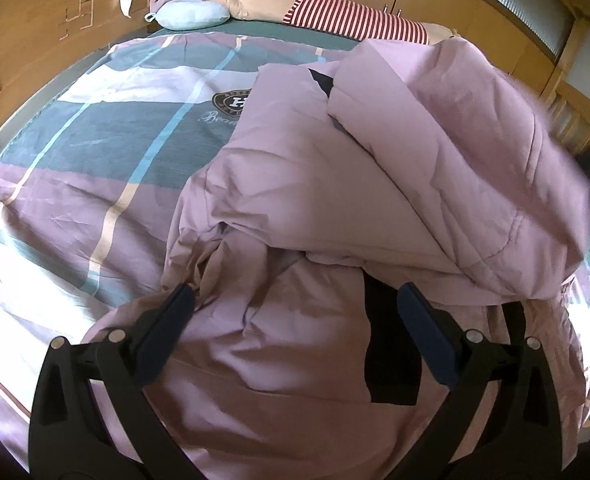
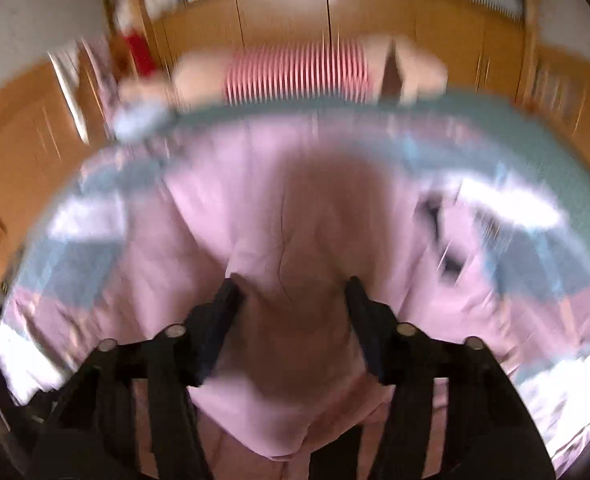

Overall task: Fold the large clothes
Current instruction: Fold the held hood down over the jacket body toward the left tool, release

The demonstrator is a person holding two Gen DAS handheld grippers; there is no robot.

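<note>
At the left of the left wrist view lies bare checked bedspread [image 1: 107, 148], with a pale blue cushion [image 1: 193, 14] and a red-striped pillow [image 1: 355, 16] at the far end of the bed. The left gripper [image 1: 295, 304] hangs low over the near part of the pink garment [image 1: 279, 184], its jaws spread wide and holding nothing; crumpled cloth and a black panel [image 1: 391, 344] lie between and under them. Further right, a thick flap of the same garment is raised and doubled toward the middle, its far right edge smeared. In the right wrist view, which is heavily blurred, the right gripper [image 2: 293, 300] has pink garment [image 2: 295, 208] bunched between its fingers, but I cannot tell whether they pinch it or merely frame it. My judgement is that the folding is partway: one side looks to be coming across, though nothing lies flat yet. The near part is wrinkled, so smoothing and further folds remain.
</note>
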